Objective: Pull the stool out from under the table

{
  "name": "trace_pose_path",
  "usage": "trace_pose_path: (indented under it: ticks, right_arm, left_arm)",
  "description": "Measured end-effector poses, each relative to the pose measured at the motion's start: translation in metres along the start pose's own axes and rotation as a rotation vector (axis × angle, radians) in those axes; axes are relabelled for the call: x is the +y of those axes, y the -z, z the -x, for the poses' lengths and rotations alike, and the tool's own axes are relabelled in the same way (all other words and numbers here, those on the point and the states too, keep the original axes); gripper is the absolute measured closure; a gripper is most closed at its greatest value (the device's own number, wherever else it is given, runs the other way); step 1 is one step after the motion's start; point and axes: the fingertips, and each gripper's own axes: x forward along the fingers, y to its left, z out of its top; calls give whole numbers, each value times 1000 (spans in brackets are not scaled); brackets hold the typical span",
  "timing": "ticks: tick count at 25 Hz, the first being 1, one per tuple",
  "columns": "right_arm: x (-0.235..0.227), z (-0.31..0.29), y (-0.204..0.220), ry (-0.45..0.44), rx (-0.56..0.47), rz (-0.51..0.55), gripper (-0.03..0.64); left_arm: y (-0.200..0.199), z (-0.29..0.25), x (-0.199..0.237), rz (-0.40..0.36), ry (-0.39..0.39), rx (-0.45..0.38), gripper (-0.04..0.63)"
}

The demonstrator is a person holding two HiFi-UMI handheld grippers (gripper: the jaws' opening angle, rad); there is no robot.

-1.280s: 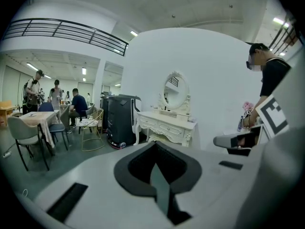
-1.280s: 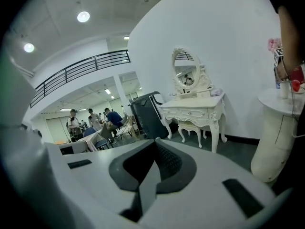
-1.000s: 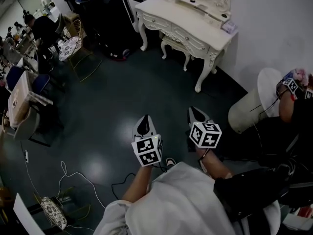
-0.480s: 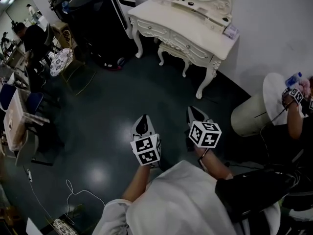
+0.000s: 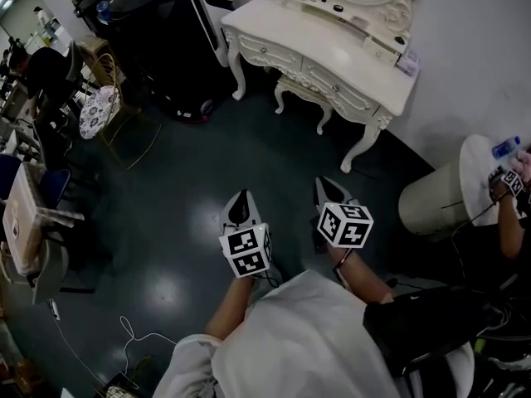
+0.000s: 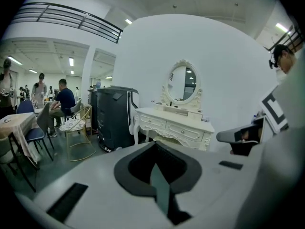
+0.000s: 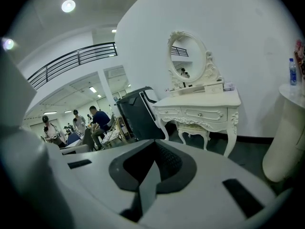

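A white carved dressing table with an oval mirror stands against the far wall. The matching white stool is tucked under it, and only its seat edge and curved legs show. In the right gripper view the stool sits between the table's legs. My left gripper and right gripper hover side by side over the dark floor, well short of the table. Both are shut with nothing between them. The left gripper view shows the table straight ahead.
A tall black cabinet stands left of the table, with a gold wire chair in front of it. A white round pedestal with a bottle is at the right, beside another person. Cables lie on the floor behind me.
I have walked nearer the dressing table, so it sits lower and larger in the head view. Both grippers came forward with me and kept their jaws shut.
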Motion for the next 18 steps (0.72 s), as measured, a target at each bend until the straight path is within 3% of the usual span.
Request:
trace_pose_path:
  ticks: [9,18]
  right_arm:
    - [30,-62,-7,23,13,-33,618]
    - [49,-87,-16,43,10,-30,617]
  left_arm:
    - [-17,-47,56,-52,29,20,600]
    - [-34,-66,95,-64,36,1,600]
